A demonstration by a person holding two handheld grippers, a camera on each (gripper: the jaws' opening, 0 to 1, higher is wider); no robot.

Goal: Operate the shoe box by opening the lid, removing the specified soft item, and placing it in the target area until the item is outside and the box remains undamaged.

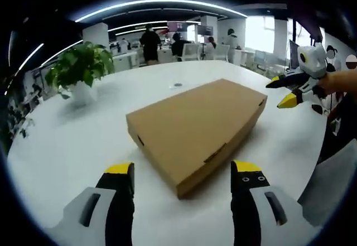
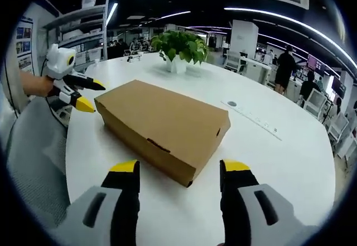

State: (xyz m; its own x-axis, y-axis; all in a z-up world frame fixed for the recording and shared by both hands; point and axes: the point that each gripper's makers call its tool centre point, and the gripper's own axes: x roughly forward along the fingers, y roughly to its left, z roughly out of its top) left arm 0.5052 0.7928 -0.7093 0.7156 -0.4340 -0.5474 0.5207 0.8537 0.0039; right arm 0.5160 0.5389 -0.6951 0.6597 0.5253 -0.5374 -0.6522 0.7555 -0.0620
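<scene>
In the left gripper view, a potted plant (image 1: 81, 67) stands at the far left of the white table (image 1: 67, 140), well apart from everything else. Moving right, the left gripper (image 1: 183, 170) hangs low over the table with its yellow-tipped jaws spread wide and nothing between them. Straight ahead of it lies the brown cardboard shoe box (image 1: 198, 126), flat on the table with its lid down, so whatever is inside cannot be seen. A small round disc (image 1: 178, 85) sits in the tabletop just beyond the box. Further right, the right gripper (image 1: 290, 92) comes in from the edge, held in a hand, off the box's far corner and clear of it.

In the right gripper view, the left gripper (image 2: 89, 94) shows at the left, just beside the box's (image 2: 167, 123) end, not touching. The right gripper's (image 2: 179, 170) own jaws stand wide apart and empty before the near corner. The plant (image 2: 179, 48) sits behind the box, a grey strip (image 2: 254, 119) lies on the table (image 2: 290, 162) to the right, and people (image 2: 286, 67) stand far off.
</scene>
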